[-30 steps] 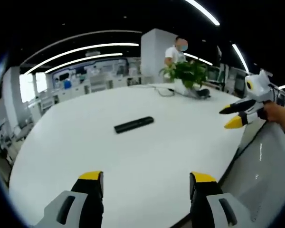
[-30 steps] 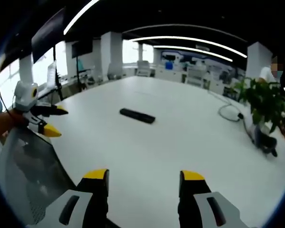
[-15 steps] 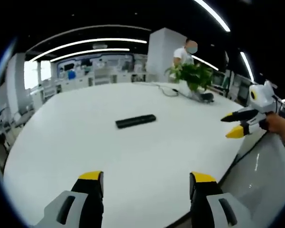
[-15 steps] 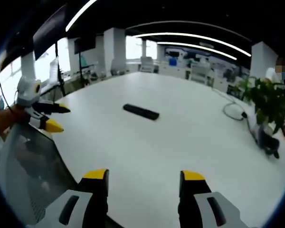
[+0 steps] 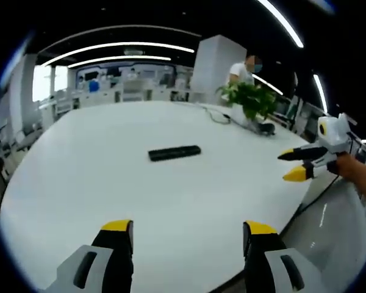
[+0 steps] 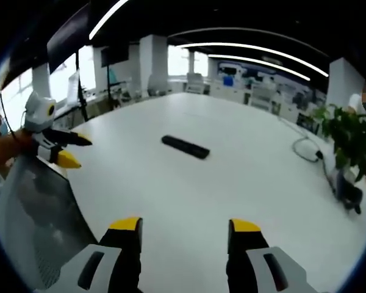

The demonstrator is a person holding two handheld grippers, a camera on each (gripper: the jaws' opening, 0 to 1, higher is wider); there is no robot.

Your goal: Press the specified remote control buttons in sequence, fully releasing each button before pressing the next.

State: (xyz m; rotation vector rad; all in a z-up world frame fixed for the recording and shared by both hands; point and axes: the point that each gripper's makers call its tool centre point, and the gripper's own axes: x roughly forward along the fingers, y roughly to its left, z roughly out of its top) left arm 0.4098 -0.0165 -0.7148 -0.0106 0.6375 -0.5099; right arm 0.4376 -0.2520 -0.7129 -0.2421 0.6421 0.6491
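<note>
The slim black rectangular remote control (image 5: 174,152) lies flat near the middle of the big white oval table (image 5: 79,183), and nothing touches it. In my left gripper view its long axis runs almost left to right, with the right end a little farther from me; in my right gripper view the remote control (image 6: 185,146) runs from upper left to lower right. It looks like matte plastic with straight edges, and I cannot read its buttons from here. The table top is smooth and slightly glossy, with a rounded edge. My left gripper (image 5: 186,231) has its yellow-tipped jaws spread apart and holds nothing; my right gripper (image 6: 184,226) is the same, spread and with nothing between the jaws. Both hover near the table edge, well apart from the remote. Much bare surface surrounds it. A green leafy potted plant (image 5: 251,99) stands at the far side beside a thin cable (image 6: 305,149).
</note>
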